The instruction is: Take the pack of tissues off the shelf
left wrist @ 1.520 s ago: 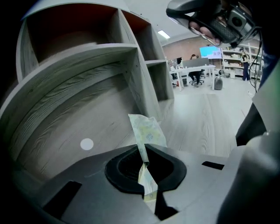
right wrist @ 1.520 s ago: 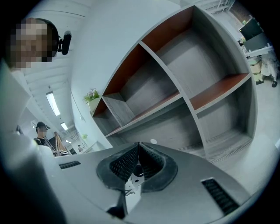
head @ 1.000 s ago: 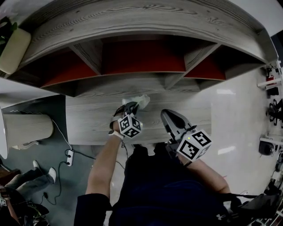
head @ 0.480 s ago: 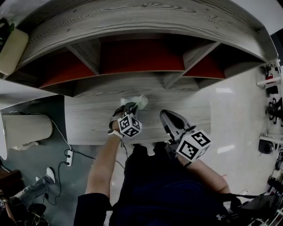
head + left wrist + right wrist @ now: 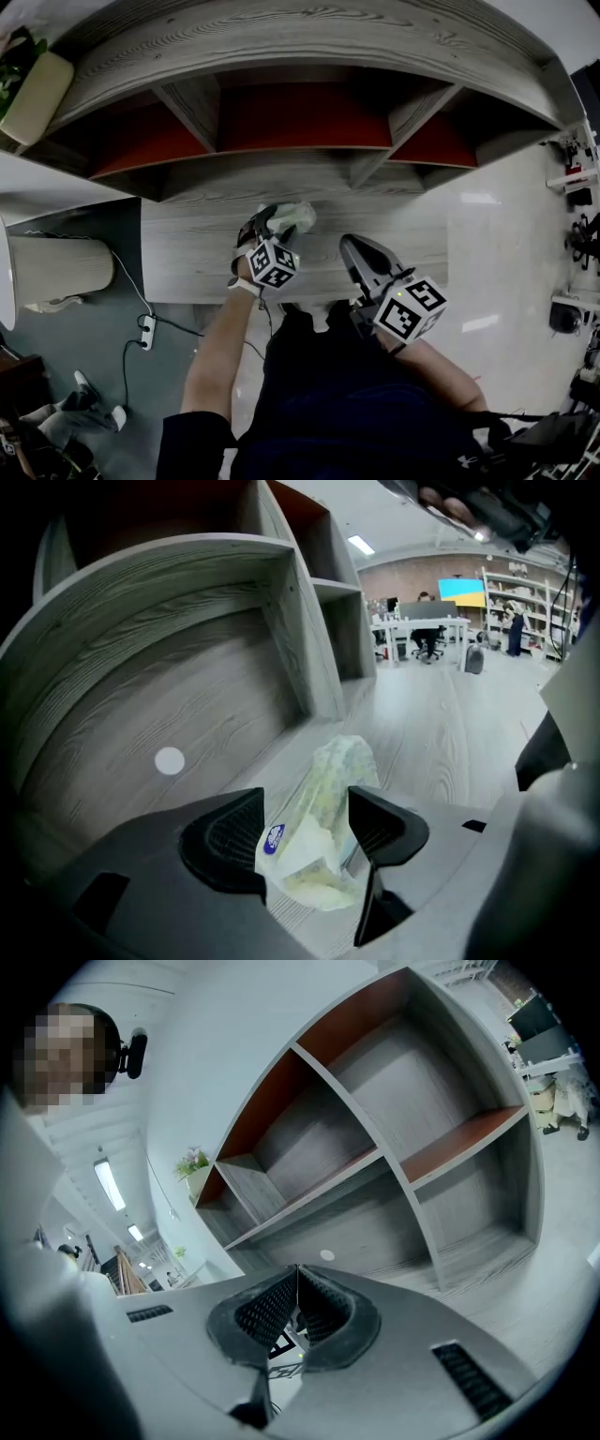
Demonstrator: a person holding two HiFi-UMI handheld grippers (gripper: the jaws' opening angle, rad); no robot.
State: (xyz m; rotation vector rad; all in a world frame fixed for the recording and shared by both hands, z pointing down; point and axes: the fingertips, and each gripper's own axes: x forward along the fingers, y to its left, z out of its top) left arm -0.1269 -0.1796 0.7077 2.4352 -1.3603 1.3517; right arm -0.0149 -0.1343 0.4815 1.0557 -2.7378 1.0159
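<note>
Head view. Shows left gripper [image 5: 272, 221] reached out over the lower board [image 5: 187, 253] of the shelf unit [image 5: 300, 37], with the pack of tissues [image 5: 294, 216] at its tips. Places the pack on that open board, outside the red-backed compartments [image 5: 305, 122] above. Shows right gripper [image 5: 354, 248] beside it, apart from the pack and over the same board; judged as parked clear so the left can work alone.

Left gripper view. Shows jaws opening, well apart, with the pack of tissues [image 5: 342, 761] lying lengthwise between them on the wood grain. Looks slack rather than pinched: crumpled wrapper, near end just by the left pad, a gap at the right pad. Reads as a release on the board, weight taken by the wood, not by the jaws. Cannot tell whether the left pad touches the wrapper.

Right gripper view. Shows jaws together, pads meeting at a thin seam, nothing between them. Looks up at the compartments of the shelf unit [image 5: 375, 1129], all bare in this view. Fits an idle hand.

Judged: pack off the compartments, task near its end.
</note>
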